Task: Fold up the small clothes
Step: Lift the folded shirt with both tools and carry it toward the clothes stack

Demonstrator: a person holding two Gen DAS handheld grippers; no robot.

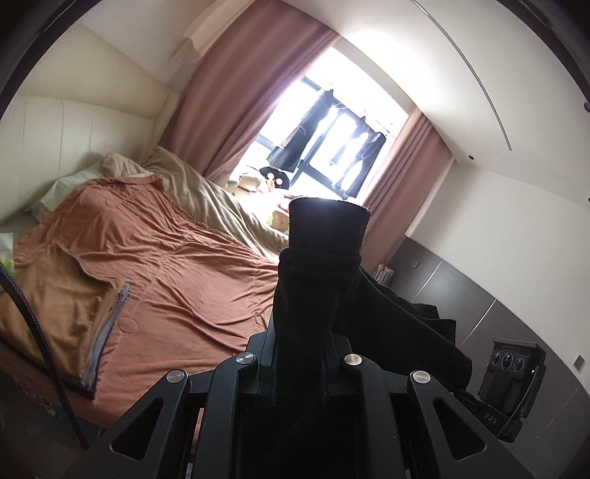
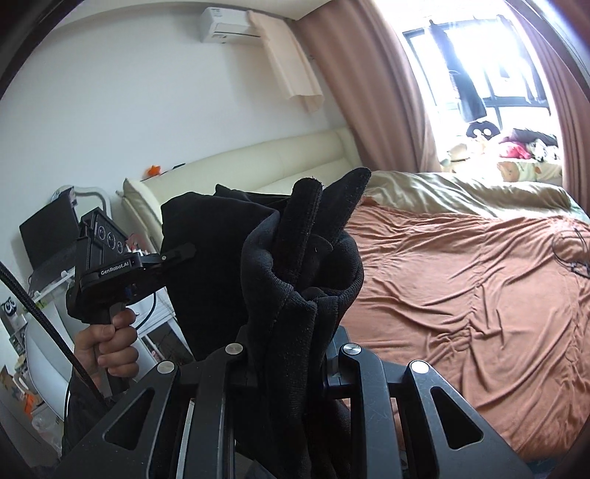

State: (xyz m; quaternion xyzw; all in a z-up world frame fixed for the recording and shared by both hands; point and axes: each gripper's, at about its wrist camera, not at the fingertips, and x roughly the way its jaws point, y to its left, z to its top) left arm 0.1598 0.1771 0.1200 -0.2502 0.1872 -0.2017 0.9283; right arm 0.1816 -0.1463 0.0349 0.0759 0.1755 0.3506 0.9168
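The bed (image 1: 155, 258) is the biggest thing here. It has a rust-orange sheet (image 2: 461, 287) that is full of wrinkles. A tan blanket (image 2: 461, 191) lies bunched along the far side by the window (image 1: 332, 129). Pink-brown curtains (image 1: 236, 92) hang on both sides of the window, and dark clothes (image 1: 306, 129) hang in front of the glass. A cream padded headboard (image 2: 258, 162) runs along the wall. A white air conditioner (image 2: 228, 25) sits high on that wall. Some soft toys (image 1: 247, 182) rest near the window sill.

The black garment (image 2: 295, 265) is up in the air, above the bed's edge, not lying on the sheet. It stretches between the two tools.

The left hand-held gripper (image 1: 298, 353) pinches one end of the black garment. A ribbed cuff (image 1: 326, 224) sticks up past its fingers. In the right wrist view, this tool shows off to the left, and a bare hand (image 2: 110, 342) grips its handle.

The right hand-held gripper (image 2: 291, 357) pinches the other end. The cloth is bunched in thick folds between its fingers and pokes up above them.

A black cable (image 2: 37, 317) runs down past the hand. A small orange thing (image 2: 154, 170) sits on top of the headboard, too tiny to tell what it is.
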